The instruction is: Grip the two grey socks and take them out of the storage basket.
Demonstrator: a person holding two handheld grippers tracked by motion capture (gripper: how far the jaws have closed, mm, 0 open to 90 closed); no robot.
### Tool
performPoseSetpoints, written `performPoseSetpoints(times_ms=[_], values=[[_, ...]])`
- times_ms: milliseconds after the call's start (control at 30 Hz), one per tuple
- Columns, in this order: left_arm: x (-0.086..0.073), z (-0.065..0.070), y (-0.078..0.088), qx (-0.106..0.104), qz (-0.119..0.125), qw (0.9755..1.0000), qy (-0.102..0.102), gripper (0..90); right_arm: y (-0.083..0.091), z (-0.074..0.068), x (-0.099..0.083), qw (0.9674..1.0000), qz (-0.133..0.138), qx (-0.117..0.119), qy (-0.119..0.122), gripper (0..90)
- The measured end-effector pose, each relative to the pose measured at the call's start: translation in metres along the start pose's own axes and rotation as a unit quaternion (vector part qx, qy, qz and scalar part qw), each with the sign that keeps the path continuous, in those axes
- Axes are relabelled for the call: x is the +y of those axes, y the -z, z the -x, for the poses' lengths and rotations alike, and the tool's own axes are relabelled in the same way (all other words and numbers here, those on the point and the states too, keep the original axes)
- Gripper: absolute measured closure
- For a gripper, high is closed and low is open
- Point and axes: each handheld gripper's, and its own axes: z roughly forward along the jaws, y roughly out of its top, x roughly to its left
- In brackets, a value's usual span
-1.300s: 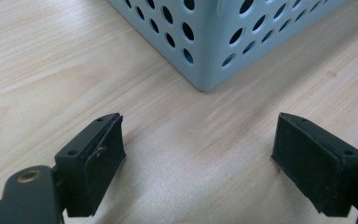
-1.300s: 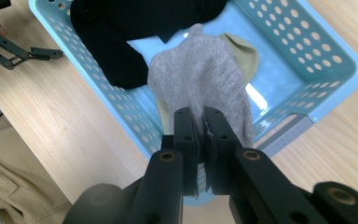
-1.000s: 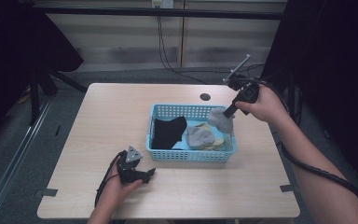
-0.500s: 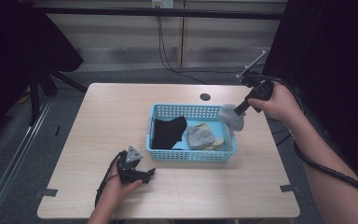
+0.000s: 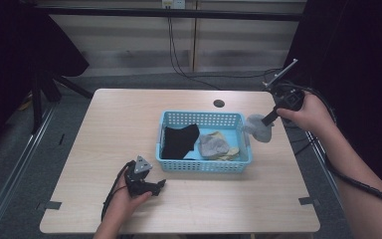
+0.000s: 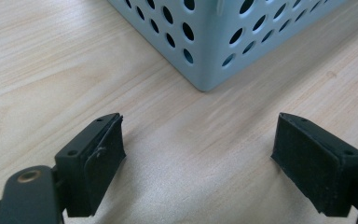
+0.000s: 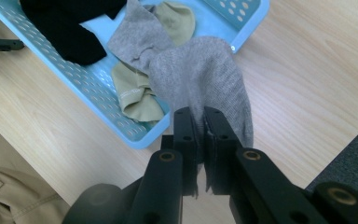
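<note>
Tabletop [image 5: 129, 124]: light wood, carries everything.

Blue basket [image 5: 201, 167] sits centre-right, perforated walls. Inside: black sock [image 5: 179, 139] at the 9 o'clock end, a second grey sock [image 5: 213, 145] bunched over a beige sock [image 5: 231, 151] toward 3 o'clock. Looks like socks are being pulled out one at a time.

Grey sock [image 5: 258, 128]: hanging in the air just past the basket's 3 o'clock wall, clear of the rim, over bare tabletop. Pinched at one edge so the rest drapes free, which should let it lay flat when lowered.

Right claw [image 7: 200, 123]: clamped together on the grey sock, fabric squeezed between the pads.

Left claw [image 6: 198, 154]: jaws apart, nothing between them, parked low on the tabletop at 7 o'clock of the basket, facing its near corner. Probably idle, waiting out of the way.
</note>
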Motion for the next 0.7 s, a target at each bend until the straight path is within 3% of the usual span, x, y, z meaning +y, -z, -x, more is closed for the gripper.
performPoseSetpoints(times_ms=[700], values=[[0.000,0.000,0.000,0.001,0.002,1.0000,0.000,15.9,-0.012,0.024,-0.024,0.9996,-0.012,-0.006,-0.025,84.9]])
